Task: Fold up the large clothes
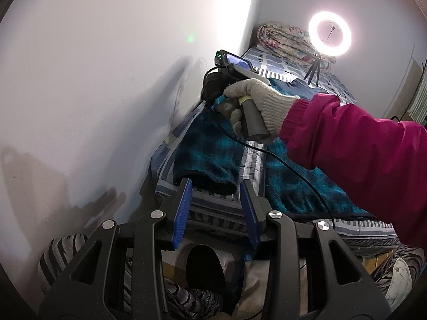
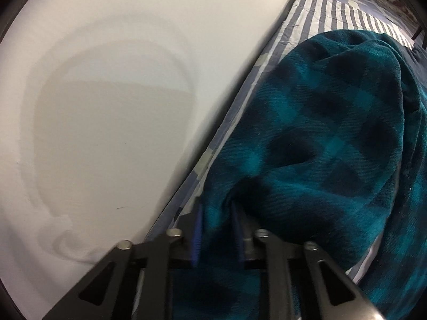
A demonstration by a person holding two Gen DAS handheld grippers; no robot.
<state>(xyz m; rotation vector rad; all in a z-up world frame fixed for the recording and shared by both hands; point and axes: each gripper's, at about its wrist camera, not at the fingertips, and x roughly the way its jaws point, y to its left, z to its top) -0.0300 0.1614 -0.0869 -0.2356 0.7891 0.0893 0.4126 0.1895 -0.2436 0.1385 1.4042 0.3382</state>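
Observation:
A teal and black plaid fleece garment [image 1: 210, 152] lies spread on a bed with a striped sheet [image 1: 250, 162]. My left gripper [image 1: 216, 186] is open and empty, its blue pads just short of the garment's near hem. My right gripper [image 2: 216, 208] is closed around a bunched fold of the same garment [image 2: 320, 133], near the bed's wall-side edge. In the left wrist view the right tool [image 1: 240, 101] is held by a gloved hand with a magenta sleeve over the garment's far part.
A white wall [image 1: 106, 80] runs along the bed's left side. A lit ring light [image 1: 330, 32] on a small tripod and a rolled floral quilt [image 1: 288, 42] stand at the far end. A black cable [image 1: 293, 168] trails across the garment. Zebra-print fabric [image 1: 61, 250] lies below.

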